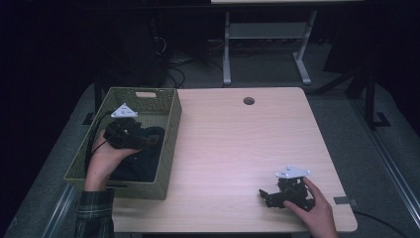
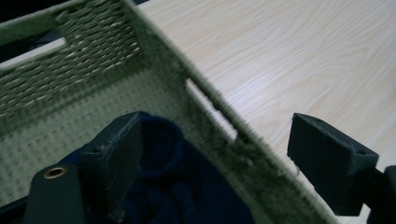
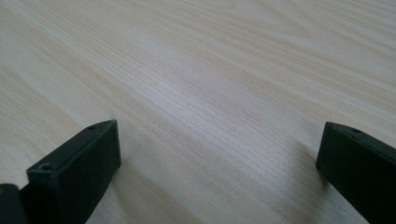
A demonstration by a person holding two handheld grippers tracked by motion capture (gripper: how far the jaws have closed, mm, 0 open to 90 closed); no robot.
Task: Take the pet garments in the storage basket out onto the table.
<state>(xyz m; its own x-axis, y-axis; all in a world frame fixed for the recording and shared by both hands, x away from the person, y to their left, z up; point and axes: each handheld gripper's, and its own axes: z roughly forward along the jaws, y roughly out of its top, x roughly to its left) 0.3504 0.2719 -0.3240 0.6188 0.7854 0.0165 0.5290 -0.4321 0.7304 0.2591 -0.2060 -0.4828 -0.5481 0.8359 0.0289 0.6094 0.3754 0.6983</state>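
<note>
A woven olive basket (image 1: 168,144) stands at the table's left edge with a dark blue cloth (image 1: 141,163) lying in it. My left gripper (image 1: 148,140) hovers open over the basket; in the left gripper view its jaws straddle the basket's right wall (image 2: 210,116), one above the dark blue cloth (image 2: 187,186), the other above the tabletop, and nothing is held. My right gripper (image 1: 265,195) rests open low on the table near the front right, and in the right gripper view bare wood (image 3: 210,93) lies between its jaws.
The light wood table (image 1: 237,144) has a round cable hole (image 1: 248,100) at its far edge. A grey tape strip (image 1: 345,201) marks the front right corner. Beyond the table stand a white desk frame (image 1: 267,44) and cables on the floor.
</note>
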